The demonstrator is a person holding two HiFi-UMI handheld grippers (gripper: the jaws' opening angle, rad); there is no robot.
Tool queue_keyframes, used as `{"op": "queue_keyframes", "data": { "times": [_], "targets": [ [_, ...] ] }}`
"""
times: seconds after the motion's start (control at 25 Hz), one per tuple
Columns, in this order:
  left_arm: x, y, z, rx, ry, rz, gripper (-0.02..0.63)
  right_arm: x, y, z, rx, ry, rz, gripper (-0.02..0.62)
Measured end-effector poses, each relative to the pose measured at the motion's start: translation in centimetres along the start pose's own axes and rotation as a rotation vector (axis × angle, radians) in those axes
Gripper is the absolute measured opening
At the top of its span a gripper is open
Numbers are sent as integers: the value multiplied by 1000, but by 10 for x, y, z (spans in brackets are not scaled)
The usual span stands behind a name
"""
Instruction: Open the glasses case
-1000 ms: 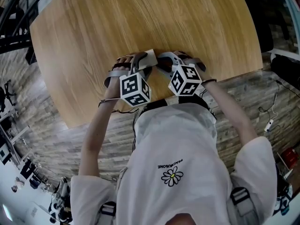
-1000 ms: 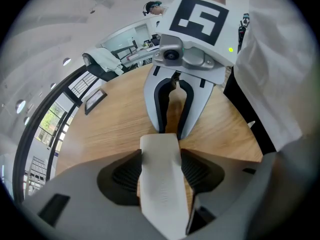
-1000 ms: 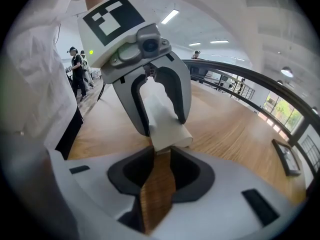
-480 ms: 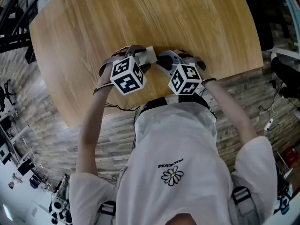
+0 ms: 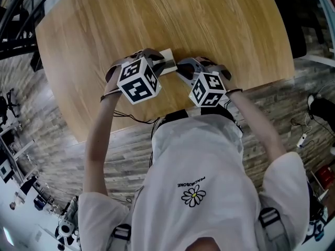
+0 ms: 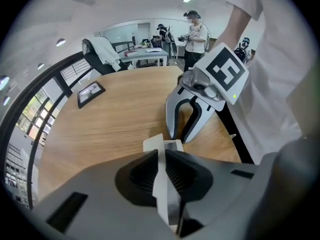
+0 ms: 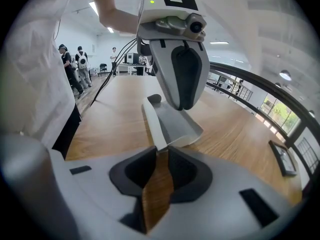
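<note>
Glasses case (image 7: 176,120) flap (image 6: 161,181) stands partly raised, I judge, pinched between just-closed left gripper (image 6: 163,155) jaws; right gripper (image 7: 160,152) tips, just narrowed, clamp its end.

Off-white glasses case (image 7: 172,121), pale wood-grain table (image 5: 172,14), black-and-white marker cubes (image 5: 138,81), floor (image 5: 47,156) seemingly grey planks

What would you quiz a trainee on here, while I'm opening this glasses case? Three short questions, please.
1. What does the glasses case rest on?
2. The left tool grips: A the case's lid; B a pair of glasses; C nothing.
3. True or false: the case lies fully shut.
Key: 1 a wooden table. 2 A; its jaws have just been closing on the lid. 3 False; the lid is lifted.
</note>
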State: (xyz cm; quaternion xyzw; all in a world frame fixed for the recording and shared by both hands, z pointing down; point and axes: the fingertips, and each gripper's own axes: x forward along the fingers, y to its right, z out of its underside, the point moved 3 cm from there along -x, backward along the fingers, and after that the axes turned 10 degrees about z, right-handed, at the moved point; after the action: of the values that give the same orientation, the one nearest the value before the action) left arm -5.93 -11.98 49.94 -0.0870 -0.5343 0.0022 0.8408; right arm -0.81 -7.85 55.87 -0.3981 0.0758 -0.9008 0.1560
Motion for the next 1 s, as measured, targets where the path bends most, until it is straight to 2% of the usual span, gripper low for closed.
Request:
{"op": "queue_keyframes", "data": {
  "times": [0.36, 0.76, 1.0],
  "targets": [
    [-8, -29, 3, 13, -28, -158, 25, 0, 0, -2, -24, -17, 3, 83],
    [-9, -46, 9, 2, -21, -181, 23, 2, 0, -4, -59, -31, 13, 80],
    [-11, -48, 7, 23, -19, -225, 33, 0, 3, -4, -18, -46, -8, 69]
  ]
}}
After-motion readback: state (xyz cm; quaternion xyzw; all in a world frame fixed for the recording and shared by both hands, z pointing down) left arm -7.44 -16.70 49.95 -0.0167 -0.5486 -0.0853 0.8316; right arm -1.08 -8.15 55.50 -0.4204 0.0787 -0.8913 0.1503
